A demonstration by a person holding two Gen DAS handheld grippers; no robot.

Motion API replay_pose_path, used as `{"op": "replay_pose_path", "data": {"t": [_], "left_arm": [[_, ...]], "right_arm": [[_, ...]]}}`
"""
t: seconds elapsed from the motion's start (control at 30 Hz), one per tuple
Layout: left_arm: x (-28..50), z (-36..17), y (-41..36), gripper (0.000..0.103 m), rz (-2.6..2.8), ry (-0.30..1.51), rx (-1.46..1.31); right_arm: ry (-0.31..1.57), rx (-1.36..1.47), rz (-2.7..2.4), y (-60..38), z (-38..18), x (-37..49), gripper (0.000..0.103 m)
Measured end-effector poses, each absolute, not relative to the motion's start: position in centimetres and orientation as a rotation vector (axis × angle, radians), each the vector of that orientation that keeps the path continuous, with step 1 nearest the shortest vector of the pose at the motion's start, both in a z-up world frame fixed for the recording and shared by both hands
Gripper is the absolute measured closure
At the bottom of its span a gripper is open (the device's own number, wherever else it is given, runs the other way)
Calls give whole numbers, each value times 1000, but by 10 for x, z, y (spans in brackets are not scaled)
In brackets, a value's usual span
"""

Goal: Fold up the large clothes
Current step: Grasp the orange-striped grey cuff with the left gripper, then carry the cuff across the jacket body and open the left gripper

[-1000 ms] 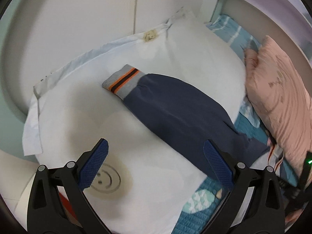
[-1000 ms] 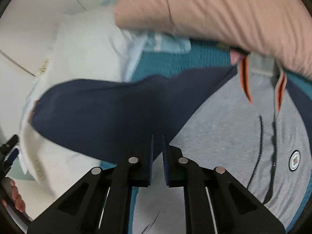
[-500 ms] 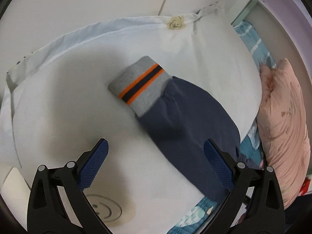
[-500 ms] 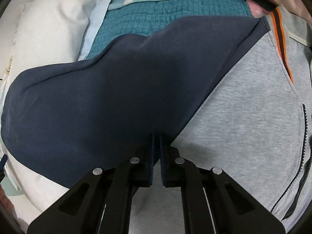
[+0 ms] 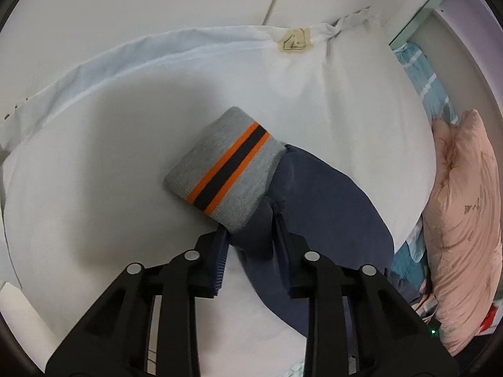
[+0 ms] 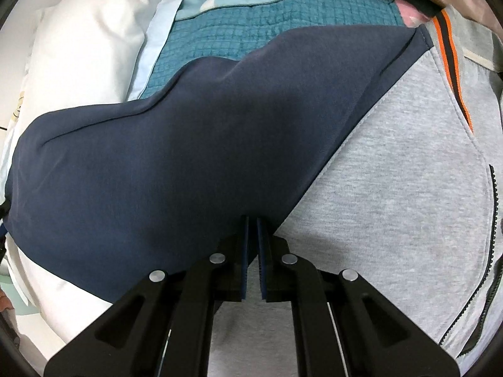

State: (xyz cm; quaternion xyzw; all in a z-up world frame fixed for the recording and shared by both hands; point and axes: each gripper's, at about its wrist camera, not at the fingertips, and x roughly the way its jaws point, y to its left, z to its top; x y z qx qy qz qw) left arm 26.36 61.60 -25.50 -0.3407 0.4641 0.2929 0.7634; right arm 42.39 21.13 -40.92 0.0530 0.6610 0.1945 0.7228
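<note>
A grey jacket (image 6: 393, 194) with navy sleeves lies on the bed. Its navy sleeve (image 5: 327, 213) stretches over a white pillow (image 5: 110, 163) and ends in a grey cuff (image 5: 226, 172) with orange and navy stripes. My left gripper (image 5: 251, 235) is shut on the sleeve just behind the cuff. In the right wrist view the sleeve (image 6: 151, 163) runs left from the shoulder. My right gripper (image 6: 253, 226) is shut at the sleeve's underarm seam, with fabric pinched between its pads.
A pink pillow (image 5: 462, 220) lies at the right by the bed frame. A teal quilt (image 6: 239, 31) covers the bed under the jacket. A white wall (image 5: 157, 6) stands behind the white pillow.
My left gripper moved forward to the cuff and closed on the sleeve. The right gripper stayed shut at the underarm, and moved in closer at first.
</note>
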Motion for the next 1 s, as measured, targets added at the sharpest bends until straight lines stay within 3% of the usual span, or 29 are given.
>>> {"op": "replay_pose_path", "data": {"t": [0.1, 0.57, 1.0], "left_arm": [[258, -246, 612, 85, 604, 987, -745], [261, -160, 532, 87, 505, 918, -585], [291, -98, 349, 88, 274, 888, -424]], "right_arm": [[1450, 115, 425, 219, -410, 422, 99], [1281, 187, 508, 164, -323, 386, 96], [1101, 296, 463, 8, -228, 300, 93]]}}
